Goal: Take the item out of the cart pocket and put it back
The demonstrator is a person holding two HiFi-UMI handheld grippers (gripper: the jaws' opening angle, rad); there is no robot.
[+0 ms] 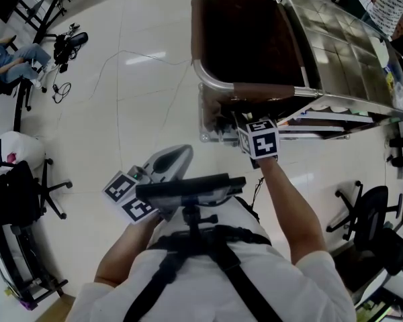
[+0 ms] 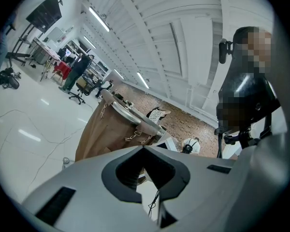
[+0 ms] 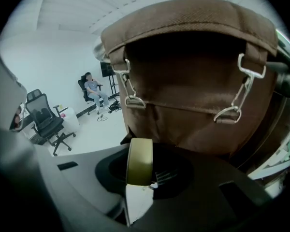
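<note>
At the cart's (image 1: 336, 52) near end, right gripper (image 3: 141, 170) hovering just outside the brown pocket (image 3: 183, 105), jaws part-open and pinching a tape roll (image 3: 139, 151), roll showing only in that gripper's view, not the head view, left gripper (image 2: 144, 166) hanging near the body, jaws closed, empty.

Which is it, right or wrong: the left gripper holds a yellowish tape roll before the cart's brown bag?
Wrong gripper. The right gripper holds the yellowish tape roll before the cart's brown bag; the right gripper view shows the roll clamped between its jaws. The left gripper is empty in its own view.
</note>
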